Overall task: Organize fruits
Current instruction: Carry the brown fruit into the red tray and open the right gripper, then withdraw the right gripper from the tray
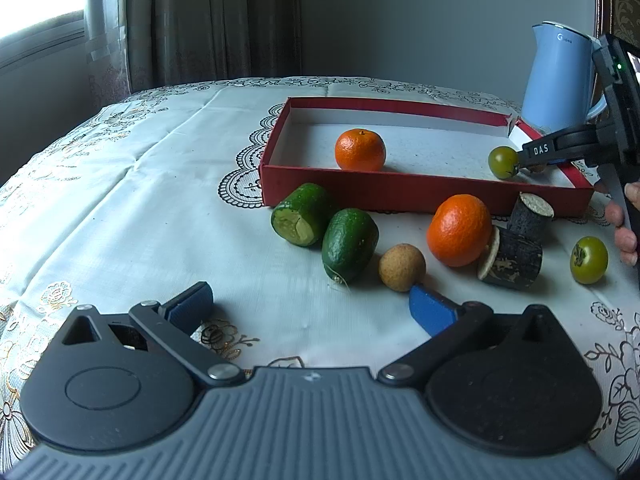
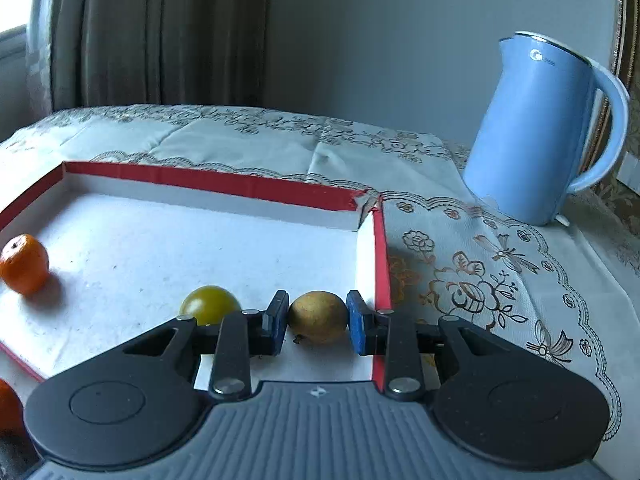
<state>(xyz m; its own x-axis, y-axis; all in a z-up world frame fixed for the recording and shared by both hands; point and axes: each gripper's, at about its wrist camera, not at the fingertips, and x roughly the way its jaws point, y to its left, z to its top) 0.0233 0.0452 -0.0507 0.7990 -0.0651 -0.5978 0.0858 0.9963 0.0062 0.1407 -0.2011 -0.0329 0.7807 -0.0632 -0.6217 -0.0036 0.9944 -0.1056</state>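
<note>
A red box (image 1: pixel 400 190) with a white floor holds a tangerine (image 1: pixel 360 149) and a green tomato (image 1: pixel 503 162). On the cloth in front lie two green avocado-like pieces (image 1: pixel 304 214) (image 1: pixel 350 249), a tan round fruit (image 1: pixel 401 267), a second tangerine (image 1: pixel 459 229), two dark cut stubs (image 1: pixel 510 258) and another green tomato (image 1: pixel 589 259). My left gripper (image 1: pixel 310 306) is open and empty above the cloth, near the tan fruit. My right gripper (image 2: pixel 318 322) is inside the box's right corner (image 2: pixel 378 256), with its pads (image 2: pixel 277 318) on either side of a tan fruit (image 2: pixel 318 316), which rests on the box floor; the green tomato (image 2: pixel 208 304) lies just to the left.
A blue kettle (image 2: pixel 540 132) stands on the cloth right of the box; it also shows in the left wrist view (image 1: pixel 560 76). Curtains and a window lie behind the table. The table's edge curves away at the left.
</note>
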